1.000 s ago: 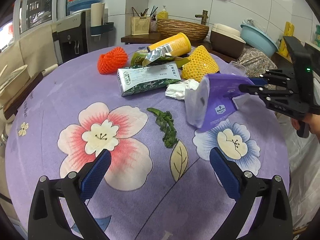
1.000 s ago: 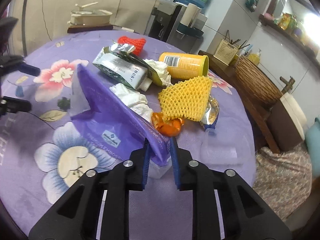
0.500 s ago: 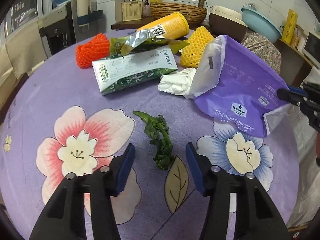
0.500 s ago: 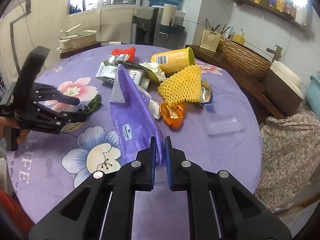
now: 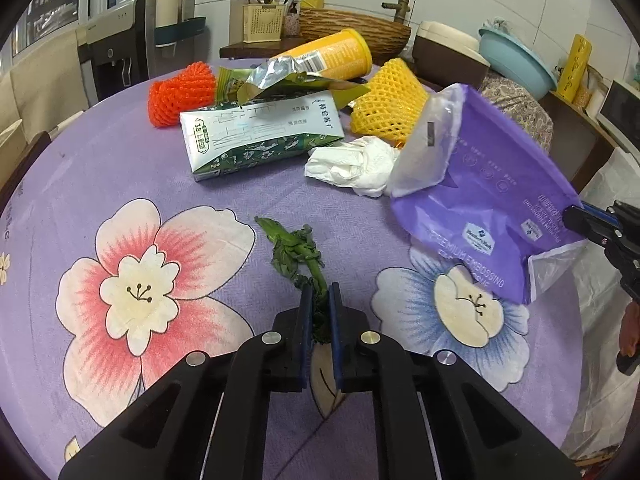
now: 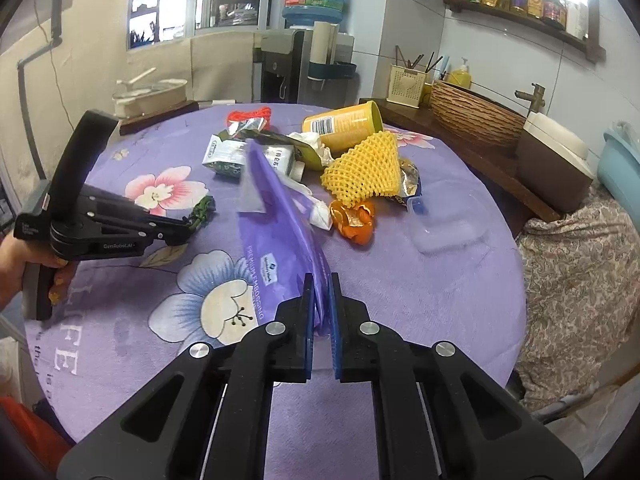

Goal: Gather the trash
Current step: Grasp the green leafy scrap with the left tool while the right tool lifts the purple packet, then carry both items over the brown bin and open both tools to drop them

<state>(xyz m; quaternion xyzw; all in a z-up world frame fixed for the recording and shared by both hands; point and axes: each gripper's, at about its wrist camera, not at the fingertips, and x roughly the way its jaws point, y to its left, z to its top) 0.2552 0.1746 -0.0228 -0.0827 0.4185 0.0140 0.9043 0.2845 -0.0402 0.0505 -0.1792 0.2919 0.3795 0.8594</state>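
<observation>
Left gripper (image 5: 320, 300) pinching limp greens (image 5: 298, 254) on the tablecloth (image 5: 120, 168); right gripper (image 6: 320, 300) clamping purple bag (image 6: 280, 232). Risk: stem tearing or slipping when lifted, thin grip.

The purple bag (image 5: 486, 196) carries white print reading "PREMIUM EMBOSSING" with a small white logo badge at 12 o'clock of it; the badge wording is too small to read. The same print shows in the right wrist view (image 6: 276, 248). The green-and-white carton (image 5: 260, 136) bears "38" near its 9 o'clock end and large Chinese characters, not legible. The left gripper (image 6: 186, 226) body is marked "GenRobot.AI". The desk cloth (image 6: 68, 356) shows the letters "FE". The yellow can (image 6: 340, 124) carries a barcode label.
</observation>
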